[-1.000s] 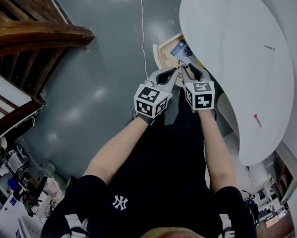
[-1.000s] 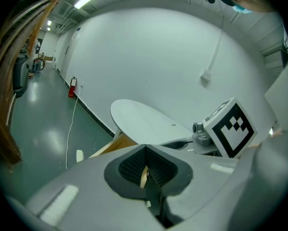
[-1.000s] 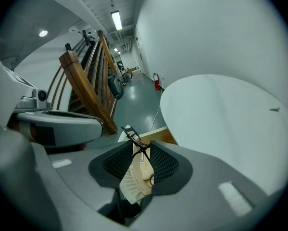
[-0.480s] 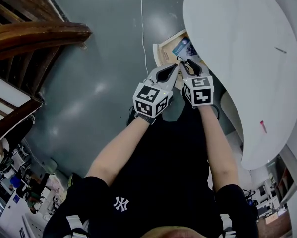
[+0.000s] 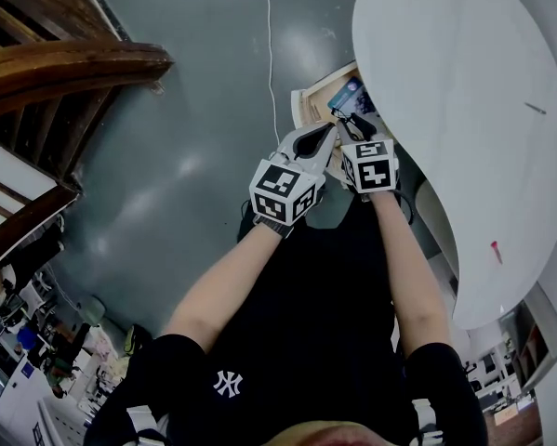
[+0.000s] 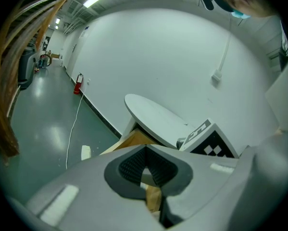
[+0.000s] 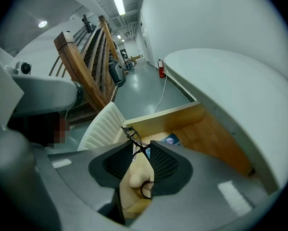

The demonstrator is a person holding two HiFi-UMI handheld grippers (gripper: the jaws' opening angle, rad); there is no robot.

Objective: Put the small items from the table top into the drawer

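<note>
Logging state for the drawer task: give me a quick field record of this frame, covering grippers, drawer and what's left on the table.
right gripper: shut on eyelash curler, above the drawer
left gripper: shut, nothing between the jaws, beside the right one
drawer: open, blue packet inside
table: small red item and small dark item on top

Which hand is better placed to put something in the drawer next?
Right. The right gripper grips an eyelash curler over the open drawer, while the left gripper is shut with nothing between its jaws.
</note>
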